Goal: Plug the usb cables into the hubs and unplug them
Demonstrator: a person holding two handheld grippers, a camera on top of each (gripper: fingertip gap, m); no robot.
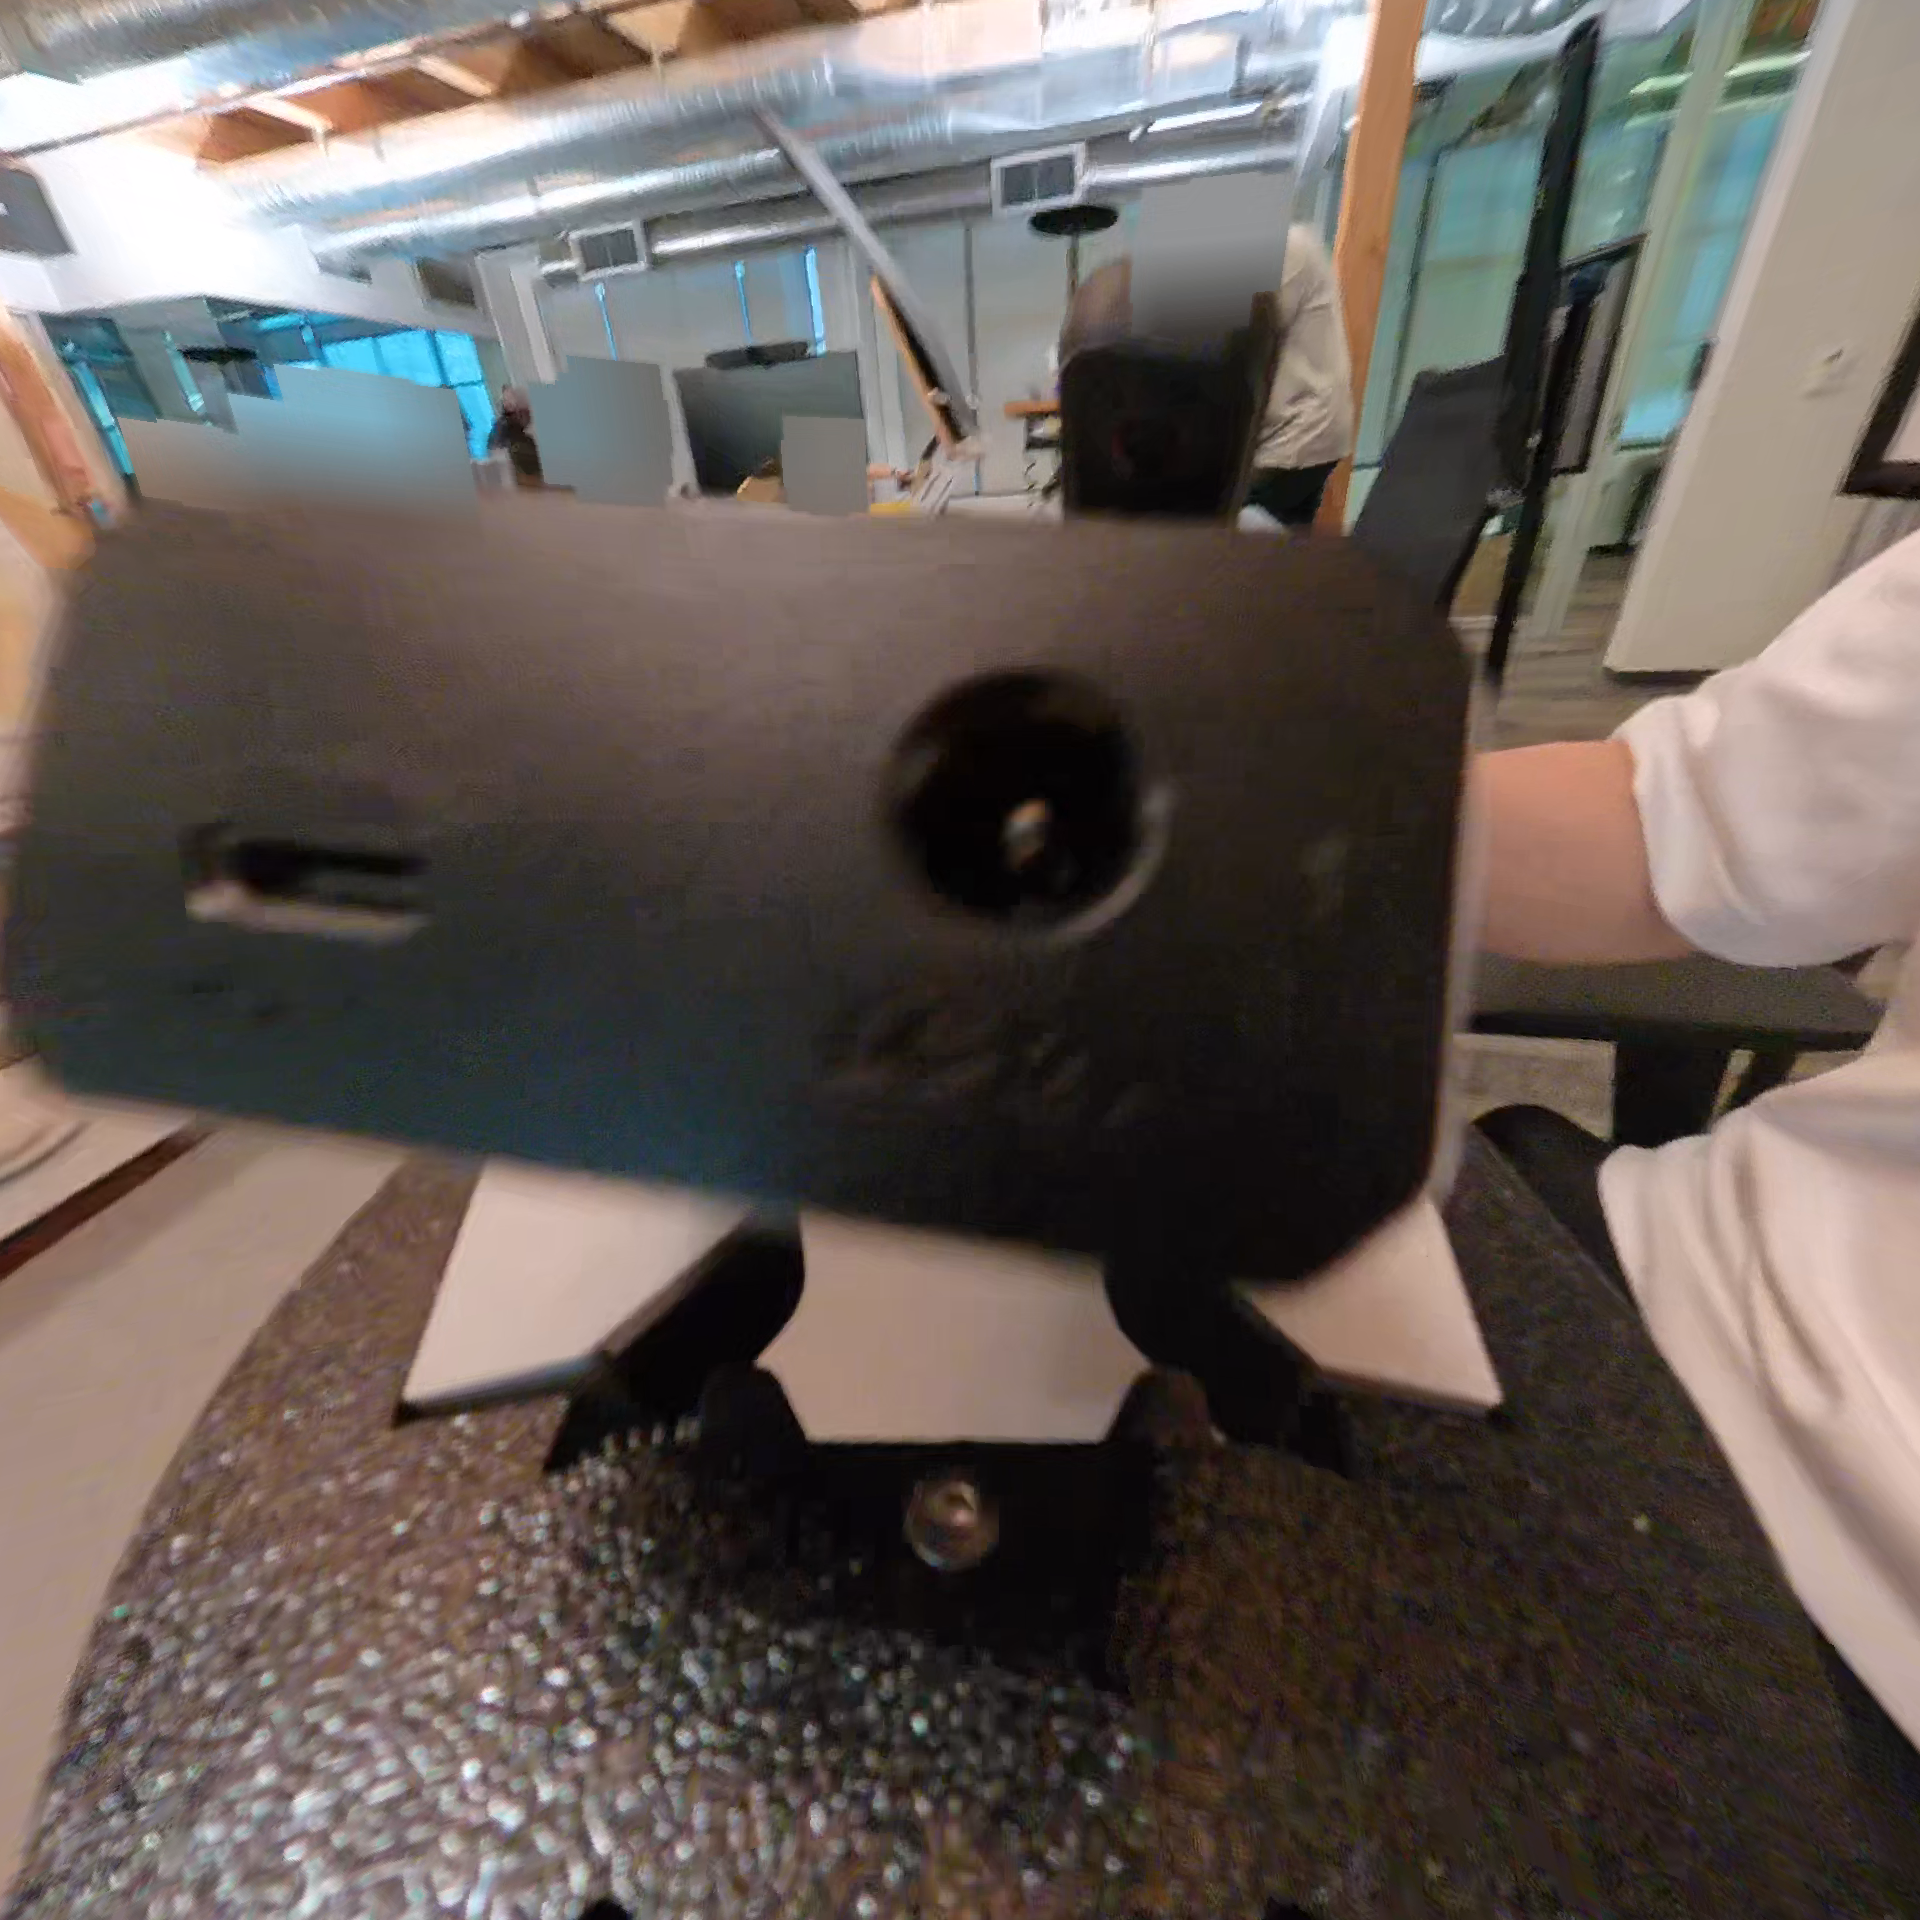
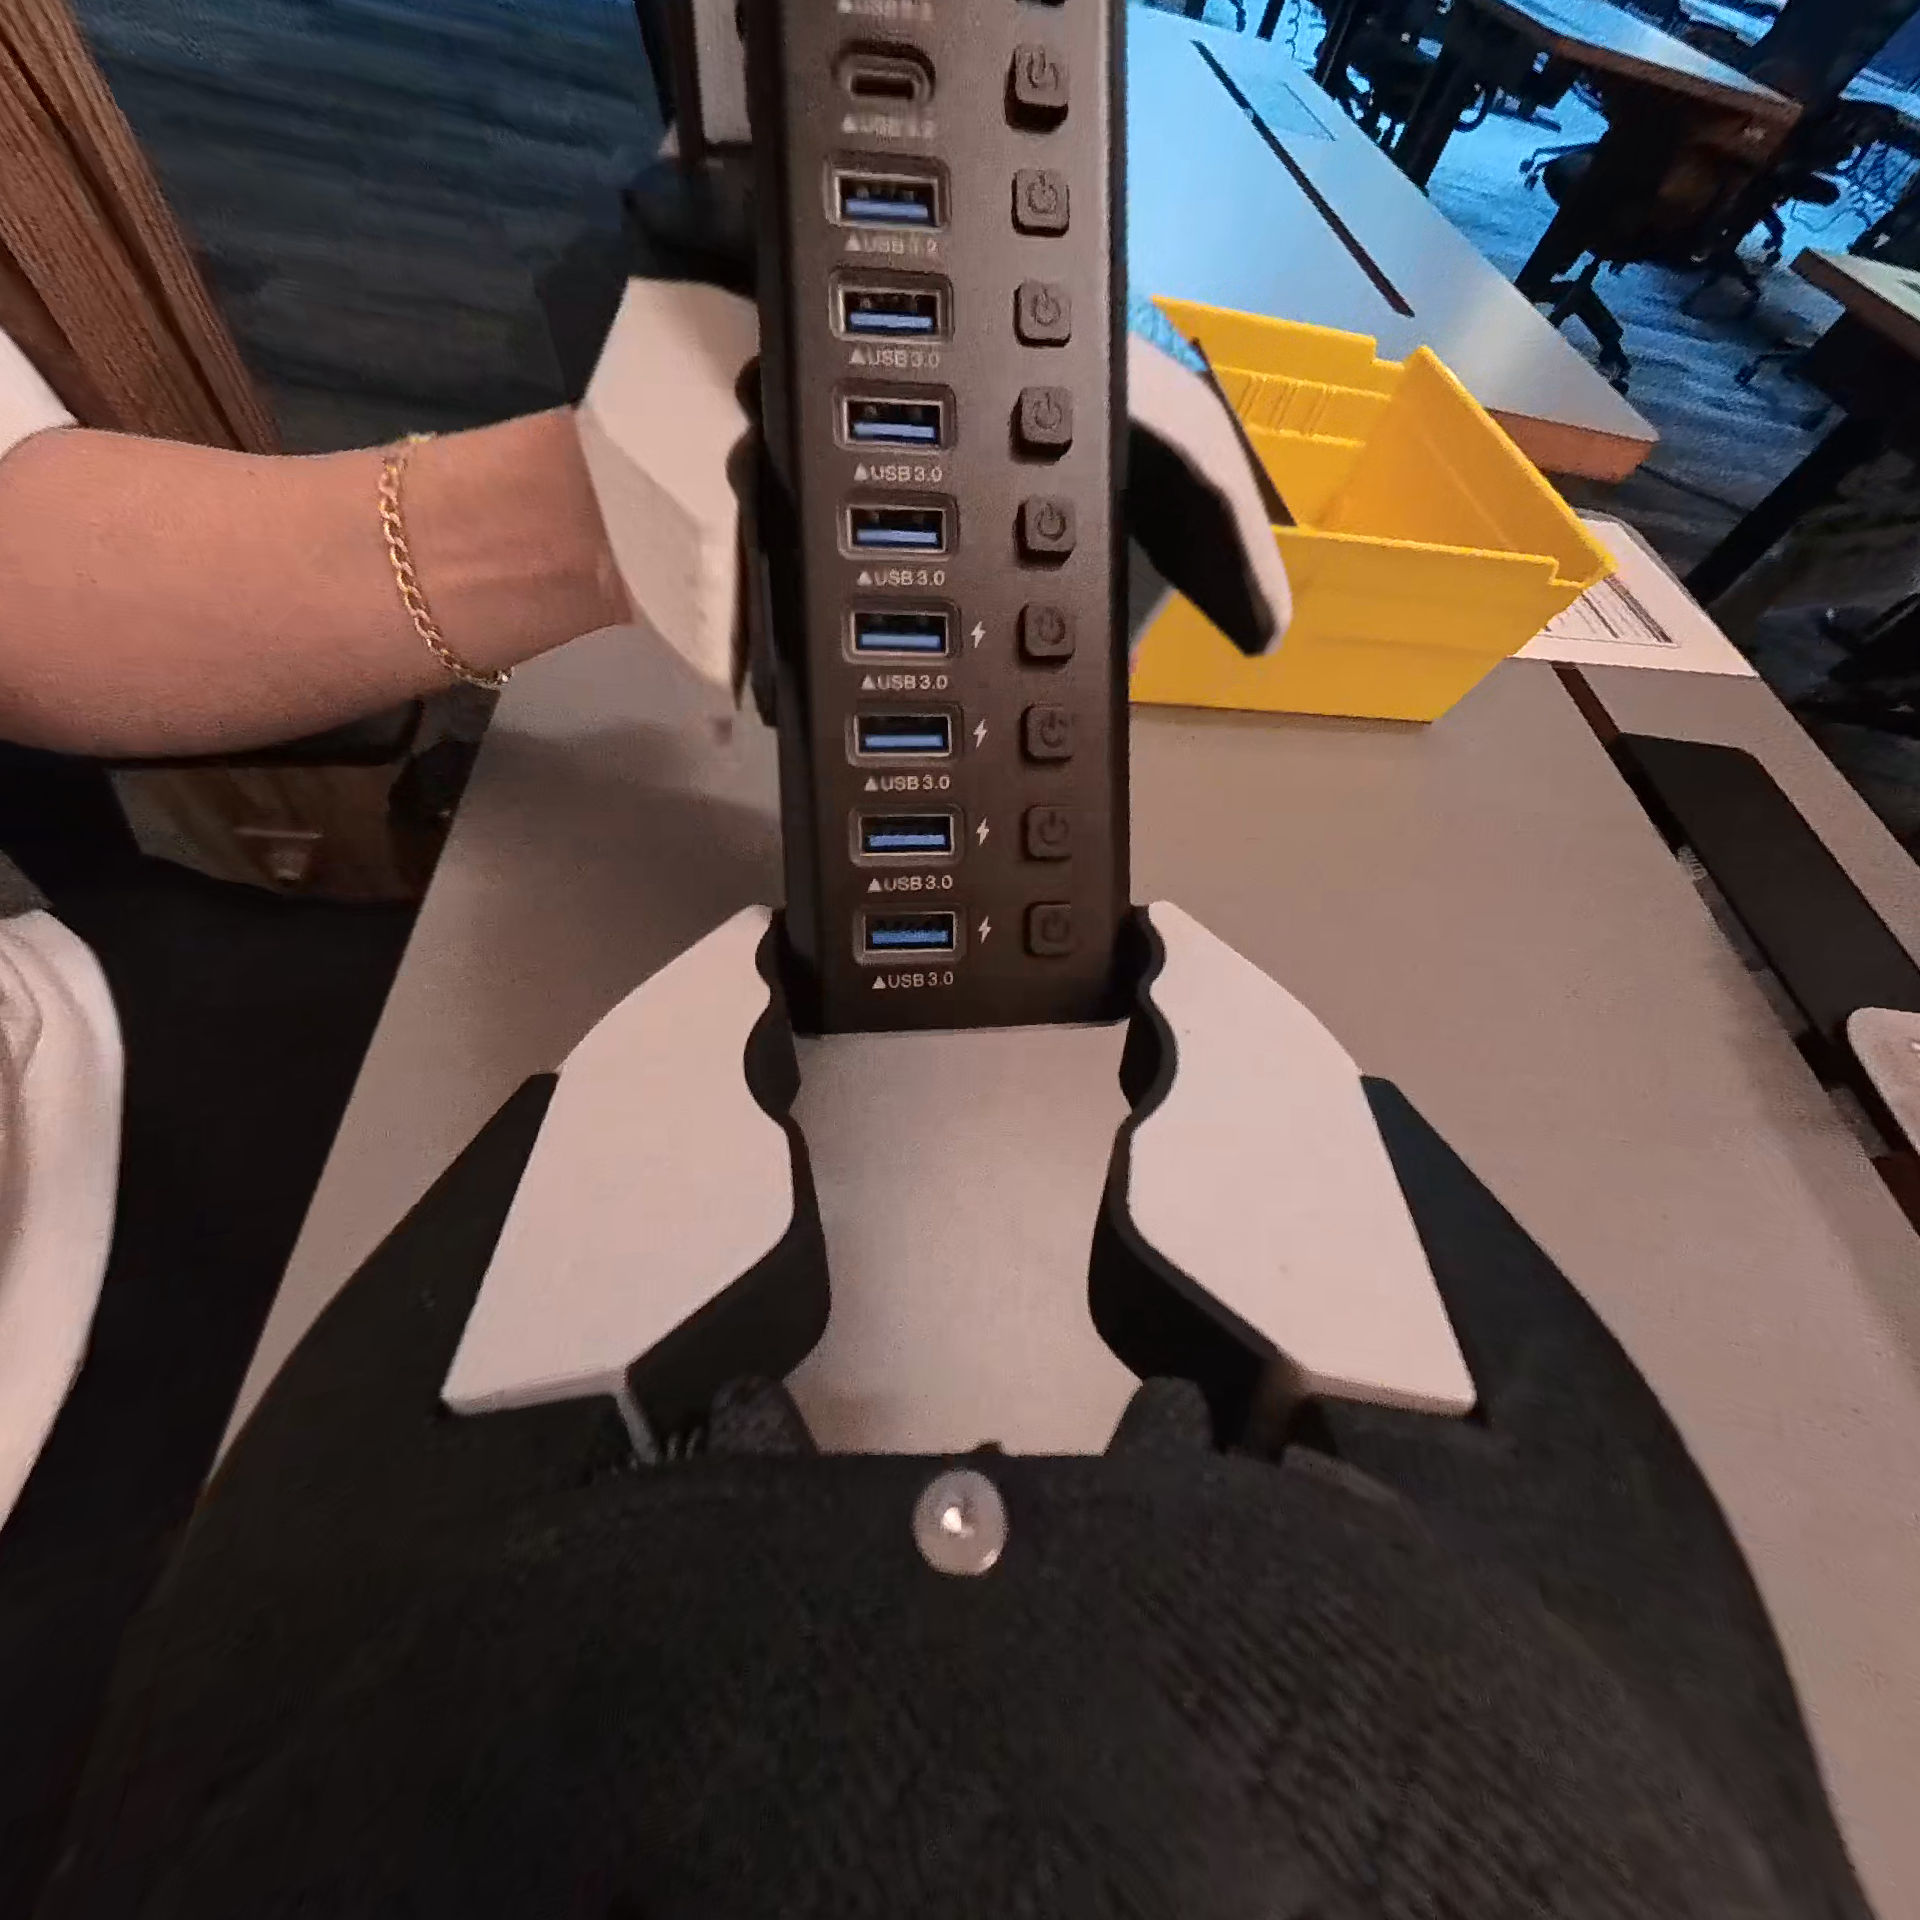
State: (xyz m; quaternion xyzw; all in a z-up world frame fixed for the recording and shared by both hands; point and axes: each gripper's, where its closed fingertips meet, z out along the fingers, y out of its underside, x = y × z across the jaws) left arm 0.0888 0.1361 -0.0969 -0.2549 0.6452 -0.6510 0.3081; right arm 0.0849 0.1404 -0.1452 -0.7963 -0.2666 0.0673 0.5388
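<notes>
A long black USB hub [image 2: 935, 582] with a row of blue ports and small power buttons is held lengthwise above the grey table [image 2: 1403, 935]. My right gripper [image 2: 961, 971] is shut on its near end. My left gripper [image 2: 935, 499] straddles the hub from the far end, with a white finger [image 2: 665, 488] against each side. In the left wrist view the hub's end face [image 1: 623, 831], with a round socket and a slot port, fills the middle and hides the left gripper's [image 1: 966, 1247] tips. No USB cable is in view.
A yellow plastic bin [image 2: 1382, 540] stands on the table just right of the hub, with a printed sheet [image 2: 1621, 613] beyond it. A person's forearm [image 2: 260, 582] with a bracelet reaches in from the left. A cardboard box [image 2: 281, 821] sits below the table's left edge. The grippers' ends are close to 5 centimetres from one another.
</notes>
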